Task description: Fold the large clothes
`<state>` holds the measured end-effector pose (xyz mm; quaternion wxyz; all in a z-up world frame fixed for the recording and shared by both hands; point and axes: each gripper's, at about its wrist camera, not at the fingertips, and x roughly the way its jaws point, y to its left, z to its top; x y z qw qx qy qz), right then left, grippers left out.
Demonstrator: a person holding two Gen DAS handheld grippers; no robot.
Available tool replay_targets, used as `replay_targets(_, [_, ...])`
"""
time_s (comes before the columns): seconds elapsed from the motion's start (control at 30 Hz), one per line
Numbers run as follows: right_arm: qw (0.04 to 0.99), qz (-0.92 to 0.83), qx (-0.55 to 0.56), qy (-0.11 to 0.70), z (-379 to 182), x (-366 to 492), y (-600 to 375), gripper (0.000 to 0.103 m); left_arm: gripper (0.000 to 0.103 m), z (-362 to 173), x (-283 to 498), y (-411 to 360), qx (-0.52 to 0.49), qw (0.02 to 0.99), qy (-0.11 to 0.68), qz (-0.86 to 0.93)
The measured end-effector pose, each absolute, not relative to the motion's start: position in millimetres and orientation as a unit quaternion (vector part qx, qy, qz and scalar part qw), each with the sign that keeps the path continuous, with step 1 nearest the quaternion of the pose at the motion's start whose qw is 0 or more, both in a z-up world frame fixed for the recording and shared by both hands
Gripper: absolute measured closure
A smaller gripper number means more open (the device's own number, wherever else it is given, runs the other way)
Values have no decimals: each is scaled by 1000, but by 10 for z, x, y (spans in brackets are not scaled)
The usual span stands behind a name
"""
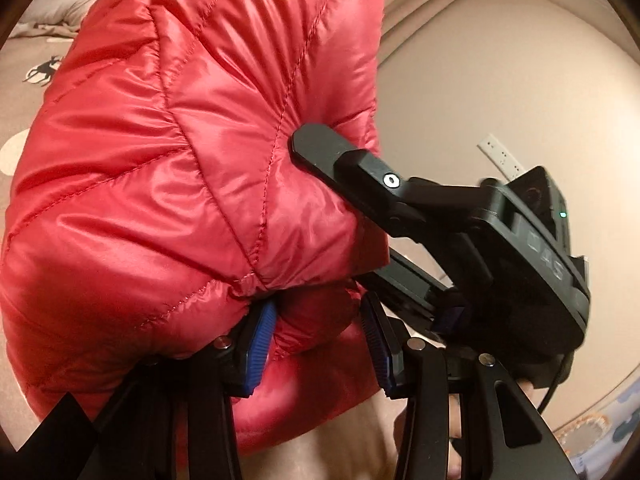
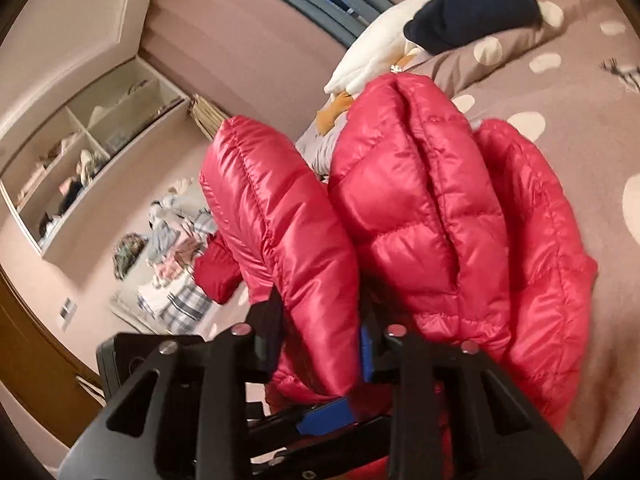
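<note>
A shiny red quilted puffer jacket (image 1: 168, 160) fills the left wrist view, bunched and lifted off the bed. My left gripper (image 1: 320, 344) is shut on a fold of it between its blue pads (image 1: 260, 344). The right gripper (image 1: 384, 184) comes in from the right in that view, its finger pressed against the jacket. In the right wrist view the red jacket (image 2: 420, 208) hangs in puffy folds, and my right gripper (image 2: 320, 344) is shut on its fabric; a blue pad (image 2: 366, 356) shows beside the cloth.
A brown bedspread with pale spots (image 2: 560, 100) lies behind the jacket. A white garment (image 2: 380, 48) and a dark navy one (image 2: 472, 8) lie on a pillow. A pile of clothes (image 2: 176, 248) and an open shelf unit (image 2: 88, 160) stand at the left.
</note>
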<state>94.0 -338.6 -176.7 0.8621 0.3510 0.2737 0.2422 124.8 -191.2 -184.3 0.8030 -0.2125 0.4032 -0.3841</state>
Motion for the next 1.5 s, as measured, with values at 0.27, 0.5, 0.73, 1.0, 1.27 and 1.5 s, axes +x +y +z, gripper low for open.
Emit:
replay_targets(0.27, [866,225,354,273,-1808,937,-3454,80,56,-1620,907,-1744,-165,835,395,-345])
replay_targets(0.5, [885,162,343,269,-1778,853,-3526,81,41,-1273,761,-1171,-185,898,306,-256])
replay_targets(0.73, [901,89,330,266,-1707,689,-3658,81,41,-1355,1492,-1022,-175,927,301,-136])
replay_targets(1.0, [913,-15,301,276,-1733,594,-3787,78,36,-1661,1543,-1320,-155,924,296,-185])
replay_targets(1.27, [915,-96,268,286,-1843,576,-3857,60,34,-1723,1810,-1343,-199,896,320,-234])
replay_targets(1.5, [914,-165,244,278,-1599,393,-3885,37,34,-1640,1793,-1382,-187,901,317,-230])
